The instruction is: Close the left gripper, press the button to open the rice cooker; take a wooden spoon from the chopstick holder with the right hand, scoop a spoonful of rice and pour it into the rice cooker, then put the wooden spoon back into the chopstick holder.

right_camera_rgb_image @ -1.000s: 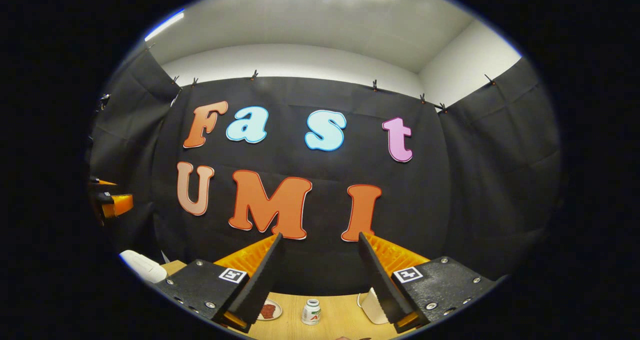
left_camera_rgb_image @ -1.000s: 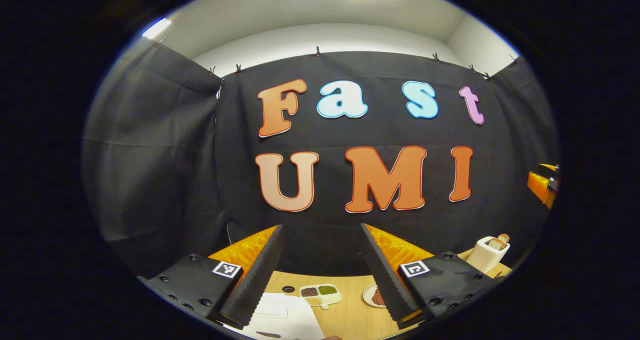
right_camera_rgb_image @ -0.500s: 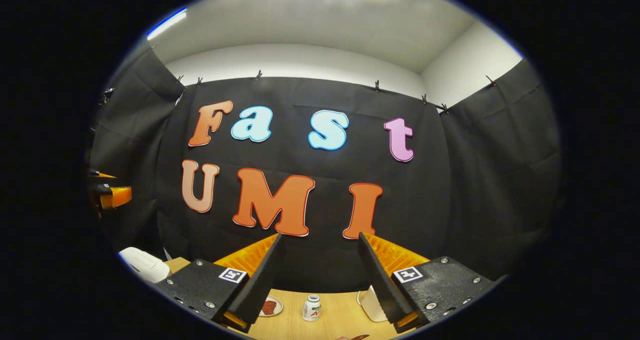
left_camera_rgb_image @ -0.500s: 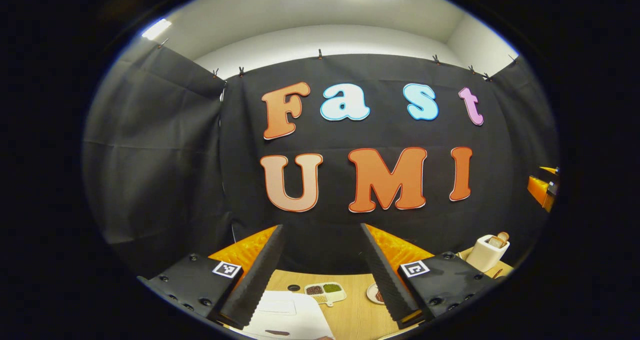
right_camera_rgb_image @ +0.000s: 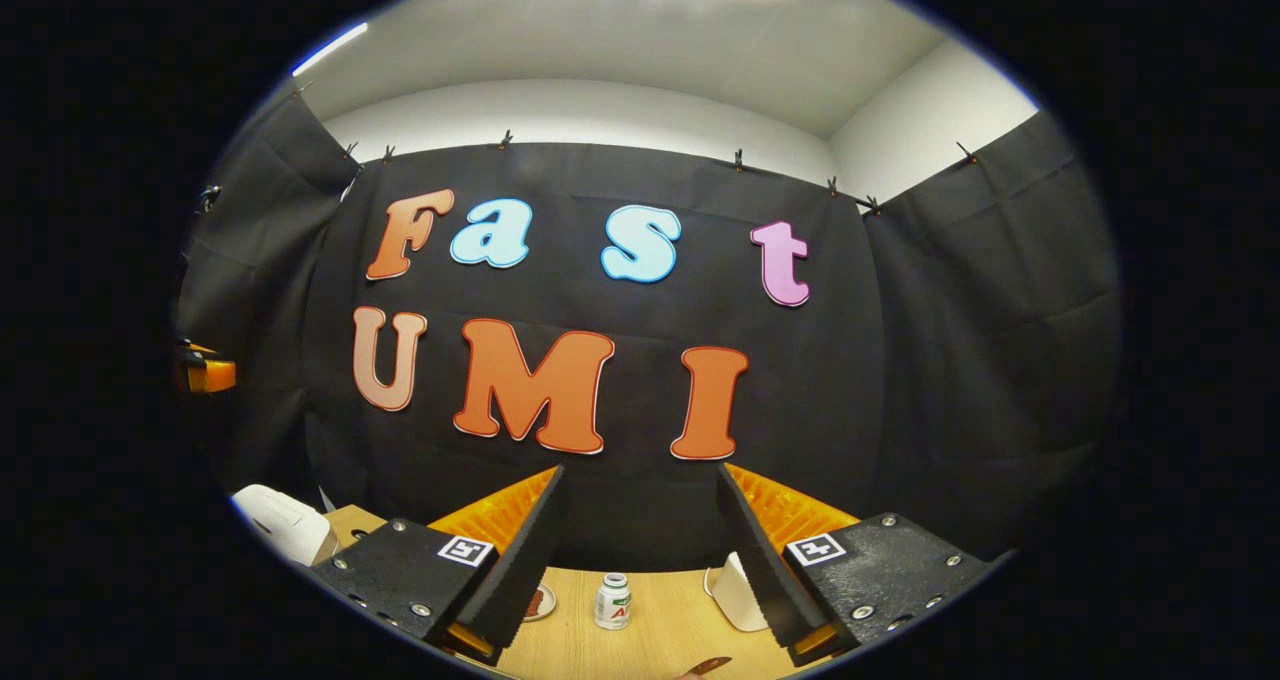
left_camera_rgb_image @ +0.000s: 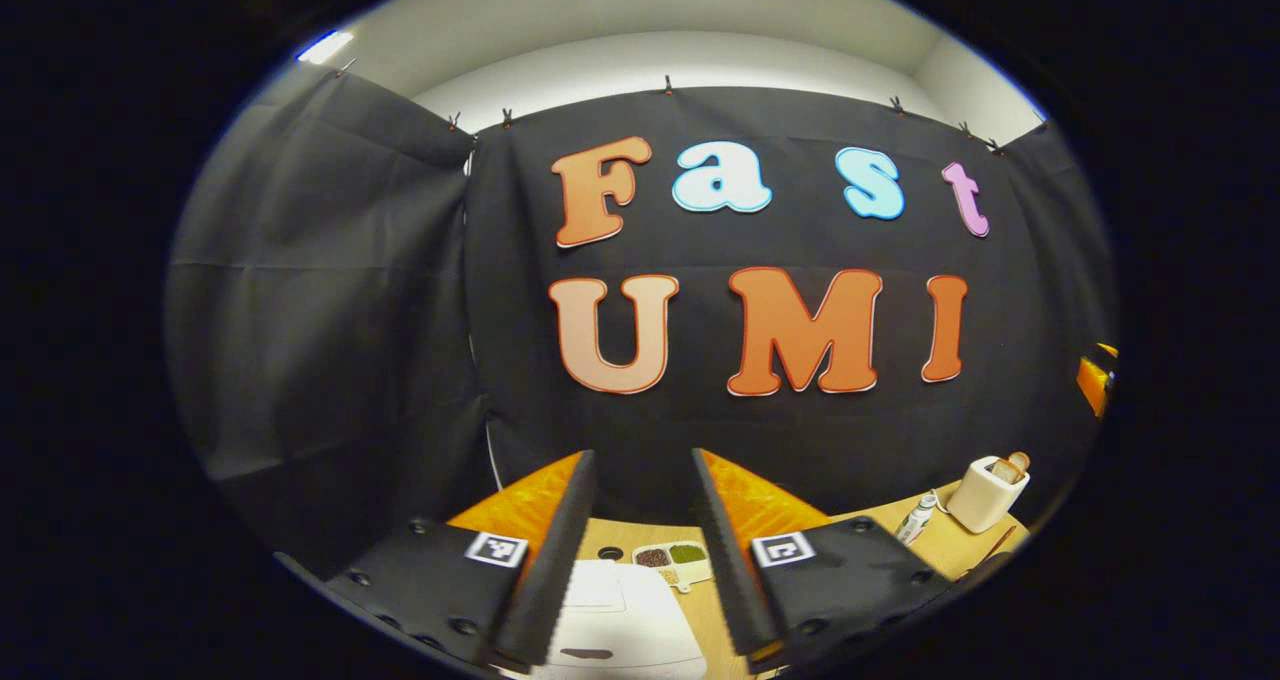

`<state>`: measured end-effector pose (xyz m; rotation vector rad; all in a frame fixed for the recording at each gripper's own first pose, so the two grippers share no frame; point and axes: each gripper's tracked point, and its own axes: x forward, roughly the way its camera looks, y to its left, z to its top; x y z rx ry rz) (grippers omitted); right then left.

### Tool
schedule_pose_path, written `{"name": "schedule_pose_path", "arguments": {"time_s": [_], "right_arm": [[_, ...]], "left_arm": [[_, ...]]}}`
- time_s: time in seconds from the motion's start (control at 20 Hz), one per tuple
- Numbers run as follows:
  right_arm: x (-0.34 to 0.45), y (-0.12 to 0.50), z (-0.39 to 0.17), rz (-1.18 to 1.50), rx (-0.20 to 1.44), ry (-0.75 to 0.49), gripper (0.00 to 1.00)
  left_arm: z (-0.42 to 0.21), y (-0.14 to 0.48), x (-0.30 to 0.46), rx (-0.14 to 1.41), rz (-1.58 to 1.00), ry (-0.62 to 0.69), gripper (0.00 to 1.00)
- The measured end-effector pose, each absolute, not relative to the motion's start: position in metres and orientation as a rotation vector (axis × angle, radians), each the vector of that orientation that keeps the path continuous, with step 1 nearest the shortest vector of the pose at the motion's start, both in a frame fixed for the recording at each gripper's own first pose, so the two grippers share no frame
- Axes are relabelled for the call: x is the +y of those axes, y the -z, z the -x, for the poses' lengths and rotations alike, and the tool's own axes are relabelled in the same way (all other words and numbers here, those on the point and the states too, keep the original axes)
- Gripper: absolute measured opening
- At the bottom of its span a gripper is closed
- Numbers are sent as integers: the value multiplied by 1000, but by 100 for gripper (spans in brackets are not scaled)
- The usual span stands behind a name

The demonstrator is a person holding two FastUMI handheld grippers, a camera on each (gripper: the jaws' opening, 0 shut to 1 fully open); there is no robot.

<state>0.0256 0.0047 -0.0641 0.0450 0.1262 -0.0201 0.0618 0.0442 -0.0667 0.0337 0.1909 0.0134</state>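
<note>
Black cloth walls close off the booth behind a pale wooden worktop [left_camera_rgb_image: 950, 550] that shows low in both views. At six o'clock in the left gripper view the white rice cooker [left_camera_rgb_image: 615, 625] sits with its lid down, right below the left tongs [left_camera_rgb_image: 640, 550], whose fingers are still a narrow gap apart and hold nothing. The step in hand looks to be bringing them together for the button press, so they should be fully pressed together before they come down, and the descent kept straight onto the dark latch on the cooker's front edge, which I take for the button though it is small and partly cut off. Beyond the cooker lies a divided tray of grains [left_camera_rgb_image: 675, 558], likely the rice source. At four o'clock stands the white chopstick holder [left_camera_rgb_image: 985, 495] with a wooden spoon handle [left_camera_rgb_image: 1015, 460] poking out, and a small white bottle [left_camera_rgb_image: 915, 520] beside it. The right gripper view gives what the left lacks: the right tongs [right_camera_rgb_image: 640, 550] spread wide and empty, a pill bottle [right_camera_rgb_image: 612, 602] between them at six o'clock, a plate with something brown [right_camera_rgb_image: 540, 602] at seven, and a brown tip at the bottom edge I cannot identify. It also catches the cooker [right_camera_rgb_image: 280, 525] from the side at eight o'clock, and the chopstick holder [right_camera_rgb_image: 738, 592] half hidden behind its right finger.
</note>
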Motion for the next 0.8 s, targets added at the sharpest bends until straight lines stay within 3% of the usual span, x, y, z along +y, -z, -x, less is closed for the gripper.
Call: {"name": "schedule_pose_path", "arguments": {"time_s": [0.15, 0.35, 0.8], "right_arm": [[-4, 70, -18, -27, 137, 37, 91], [-11, 78, -11, -35, 159, 53, 91], [-23, 95, 9, -11, 212, 77, 91]], "left_arm": [[-58, 80, 59, 238, -37, -49, 10], [-51, 102, 67, 323, -26, -70, 5], [-23, 211, 88, 767, 143, -71, 5]]}}
